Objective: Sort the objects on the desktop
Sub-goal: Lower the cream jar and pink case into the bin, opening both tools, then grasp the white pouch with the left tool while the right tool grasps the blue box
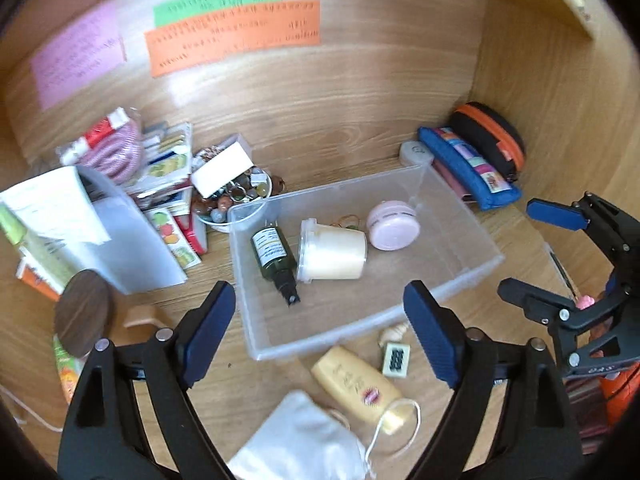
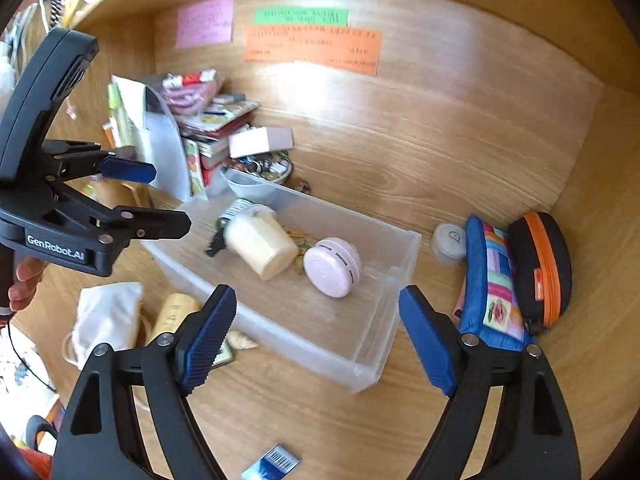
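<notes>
Wooden bench (image 1: 360, 136) in a wood-panelled nook, pink, green and orange notes (image 1: 232, 36) stuck on the back wall, writing too blurred to read.

Left wrist view: left gripper (image 1: 320, 332), jaws wide open, empty, over the near rim of a clear bin (image 1: 460, 268). In the bin: dark spray bottle (image 1: 276, 260) lying flat, white label unreadable; cream jar (image 1: 332, 254) on its side touching it; pink round case (image 1: 394, 226) beside the jar; rubber bands behind. Just outside the near wall: yellow tube (image 1: 356, 388), white pouch (image 1: 300, 444), small tile (image 1: 396, 360), shell (image 1: 392, 334). Left: books and folder pile (image 1: 120, 208), bowl of beads (image 1: 236, 196) touching the bin corner with a white box (image 1: 220, 168) on it. Right: blue pencil case (image 1: 468, 168), black-orange zip case (image 1: 492, 140), white cap (image 1: 416, 154). Right gripper (image 1: 536, 248) at right edge, jaws open, empty.

Right wrist view: right gripper (image 2: 318, 332), jaws spread wide, holding nothing, above the bin (image 2: 372, 364) near edge. Left gripper (image 2: 164, 196) at left reads "GenRobot.AI", jaws apart. Jar (image 2: 260, 244), pink case (image 2: 332, 266) with unreadable rim text. Barcode card (image 2: 272, 464) on bench at bottom.
</notes>
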### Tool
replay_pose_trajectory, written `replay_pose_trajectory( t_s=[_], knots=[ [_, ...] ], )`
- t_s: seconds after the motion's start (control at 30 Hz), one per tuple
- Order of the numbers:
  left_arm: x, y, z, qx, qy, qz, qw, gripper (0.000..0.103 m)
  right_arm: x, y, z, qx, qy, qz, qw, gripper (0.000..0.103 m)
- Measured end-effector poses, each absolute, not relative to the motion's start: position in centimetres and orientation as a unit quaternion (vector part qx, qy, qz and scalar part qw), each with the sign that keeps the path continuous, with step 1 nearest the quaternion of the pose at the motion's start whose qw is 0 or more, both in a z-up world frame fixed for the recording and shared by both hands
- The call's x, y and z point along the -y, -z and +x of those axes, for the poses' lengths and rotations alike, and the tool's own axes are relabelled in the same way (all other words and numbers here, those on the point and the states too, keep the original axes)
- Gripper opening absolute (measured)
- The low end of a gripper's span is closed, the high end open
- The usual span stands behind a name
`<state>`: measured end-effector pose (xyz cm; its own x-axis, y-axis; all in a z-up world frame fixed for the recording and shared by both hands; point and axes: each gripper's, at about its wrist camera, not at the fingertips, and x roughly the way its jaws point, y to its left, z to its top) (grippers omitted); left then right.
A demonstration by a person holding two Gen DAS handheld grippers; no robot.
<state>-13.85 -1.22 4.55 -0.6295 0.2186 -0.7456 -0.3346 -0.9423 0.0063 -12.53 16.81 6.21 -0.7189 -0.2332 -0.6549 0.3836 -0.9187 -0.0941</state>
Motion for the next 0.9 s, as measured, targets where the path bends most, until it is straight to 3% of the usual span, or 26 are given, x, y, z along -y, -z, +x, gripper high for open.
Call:
replay_pose_trajectory(
  t_s=[0.2,0.53,0.67,0.8,0.87,0.9],
  knots=[
    [3.3,-4.3,-9.6,-0.078,-0.906,-0.391,0.141,0.095,-16.7,-6.0,-8.3,-0.125,0.93,0.312,0.149,0.088],
    [6.0,4.6,-5.9,-0.089,-0.868,-0.463,0.155,0.096,-18.5,-1.3,-4.0,-0.121,0.918,0.349,0.144,0.088],
    [6.7,6.7,-4.9,-0.058,-0.862,-0.473,0.174,0.096,-18.4,0.9,-2.7,-0.141,0.913,0.36,0.134,0.088],
    [6.7,7.6,-4.9,-0.039,-0.858,-0.478,0.184,0.097,-18.3,2.5,-2.0,-0.141,0.911,0.364,0.13,0.086],
    [6.3,7.9,-5.0,-0.043,-0.856,-0.48,0.189,0.097,-18.5,3.2,-2.2,-0.131,0.907,0.377,0.135,0.081],
    [5.9,8.0,-5.0,-0.05,-0.855,-0.48,0.192,0.098,-18.6,3.8,-2.6,-0.128,0.903,0.388,0.132,0.074]
  ],
)
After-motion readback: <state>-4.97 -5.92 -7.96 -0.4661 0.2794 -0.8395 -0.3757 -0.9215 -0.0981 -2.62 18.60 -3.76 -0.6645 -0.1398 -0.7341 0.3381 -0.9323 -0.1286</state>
